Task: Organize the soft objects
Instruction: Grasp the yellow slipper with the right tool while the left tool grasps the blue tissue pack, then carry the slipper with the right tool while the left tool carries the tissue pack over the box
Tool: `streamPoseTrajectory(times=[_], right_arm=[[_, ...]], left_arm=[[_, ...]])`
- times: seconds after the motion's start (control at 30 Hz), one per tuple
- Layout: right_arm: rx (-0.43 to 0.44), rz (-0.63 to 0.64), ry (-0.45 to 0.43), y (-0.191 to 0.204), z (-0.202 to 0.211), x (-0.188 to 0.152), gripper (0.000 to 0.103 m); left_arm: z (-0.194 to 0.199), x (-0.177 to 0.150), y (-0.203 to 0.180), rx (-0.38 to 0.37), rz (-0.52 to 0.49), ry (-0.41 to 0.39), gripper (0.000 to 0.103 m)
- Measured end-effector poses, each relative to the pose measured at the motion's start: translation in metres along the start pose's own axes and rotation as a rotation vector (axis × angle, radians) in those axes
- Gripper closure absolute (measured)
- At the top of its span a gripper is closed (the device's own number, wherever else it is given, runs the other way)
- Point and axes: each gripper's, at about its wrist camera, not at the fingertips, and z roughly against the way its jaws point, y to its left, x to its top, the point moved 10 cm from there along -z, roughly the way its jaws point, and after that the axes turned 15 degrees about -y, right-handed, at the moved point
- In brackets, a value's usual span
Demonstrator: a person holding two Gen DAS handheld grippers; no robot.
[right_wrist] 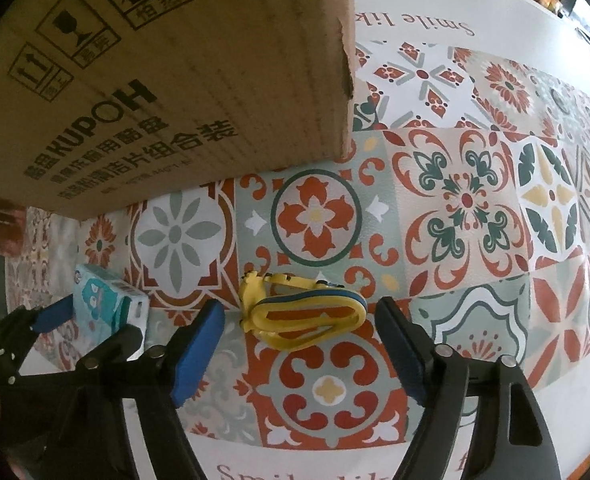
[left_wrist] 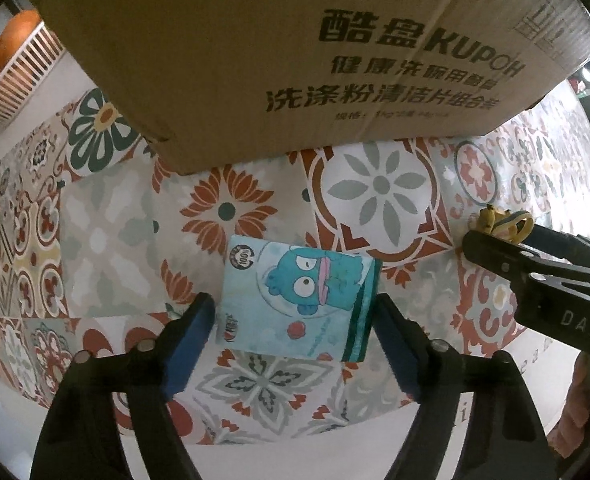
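A light-blue tissue pack (left_wrist: 299, 300) with a blue cartoon face lies flat on the patterned tablecloth (left_wrist: 115, 240). My left gripper (left_wrist: 295, 320) is open, its blue pads (left_wrist: 193, 344) on either side of the pack's near end, apart from it. A yellow and blue soft strap toy (right_wrist: 307, 316) lies on the cloth. My right gripper (right_wrist: 299, 328) is open around it, not touching. The tissue pack also shows in the right wrist view (right_wrist: 109, 300), and the toy in the left wrist view (left_wrist: 503, 222), behind the right gripper.
A large brown cardboard box (left_wrist: 295, 52) printed KUPOH stands just behind both objects, and also shows in the right wrist view (right_wrist: 167, 80). A white slatted basket (left_wrist: 19, 80) with orange fruit is at the far left. The cloth's white border (right_wrist: 335, 464) runs along the near edge.
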Motion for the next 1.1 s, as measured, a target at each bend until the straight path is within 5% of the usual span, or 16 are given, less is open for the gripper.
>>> streamPoseTrajectory(times=[0.17,1.1], right_arm=[[0.009,-0.013,-0.008,-0.002,-0.001,-0.005,0.042],[0.048,0.004,-0.158,-0.003,0.069,0.003,0.044]], left_arm=[[-0.001,-0.005,0.003,0.005,0.016,-0.014,0.028],[0.076,-0.028,0.002,0.057,0.125,-0.187,0.028]])
